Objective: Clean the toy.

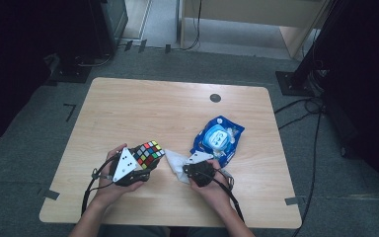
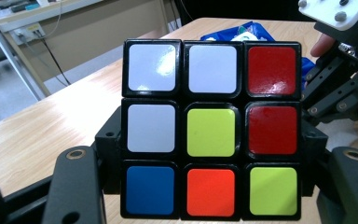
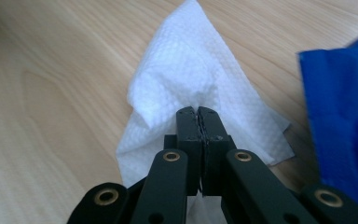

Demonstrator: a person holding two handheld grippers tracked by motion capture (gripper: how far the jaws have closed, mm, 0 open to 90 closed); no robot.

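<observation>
White wipe (image 3: 191, 88) is pinched in my right gripper (image 3: 199, 122), jaws fully closed on it; my left gripper (image 1: 137, 168) clamps the cube (image 2: 212, 128) steady alongside, presumably presented for cleaning.

Light wood counter (image 1: 177, 113) with rounded corners and a small round dark grommet (image 1: 215, 98) near the far edge, sitting on grey carpet floor (image 1: 29, 148). Black tape marks (image 1: 69, 110) on the carpet to the left. Pale wooden furniture (image 1: 256, 12) at the back, dark stand bases (image 1: 291, 81) either side, black cables (image 1: 316, 128) trailing along the right. Pretty dim at the edges, soft even light on the wood.
</observation>
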